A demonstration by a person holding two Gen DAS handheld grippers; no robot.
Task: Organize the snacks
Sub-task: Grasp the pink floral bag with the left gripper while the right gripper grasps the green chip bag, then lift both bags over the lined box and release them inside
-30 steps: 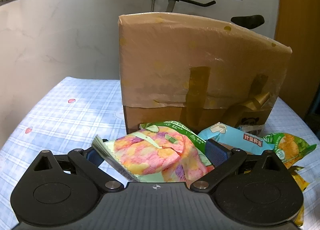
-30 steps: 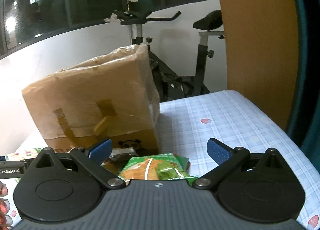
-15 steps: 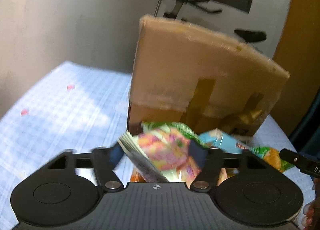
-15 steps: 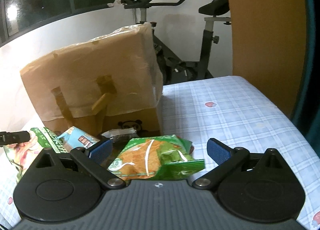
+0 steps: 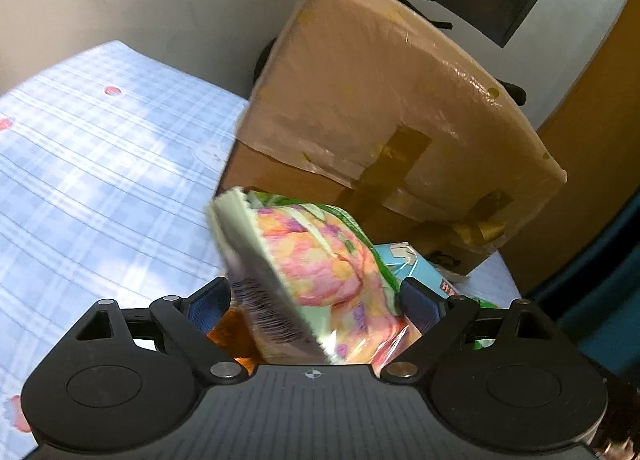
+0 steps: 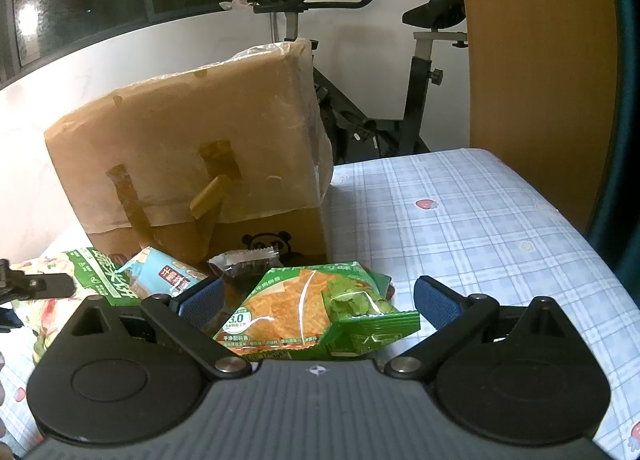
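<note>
My left gripper is shut on a pink and yellow snack bag and holds it tilted above the bed, in front of a tall cardboard box. A light blue snack pack lies behind it. My right gripper is open, its fingers on either side of a green and orange chips bag that lies on the bedsheet. The box, the blue pack, a small dark wrapped snack and the held bag also show in the right wrist view.
A blue plaid bedsheet with strawberry prints covers the surface. An exercise bike stands behind the box against a white wall. A wooden panel stands at the right.
My left gripper has closed on the pink bag, lifted it and tilted. My right gripper has moved forward and down over the green chips bag, still open.
</note>
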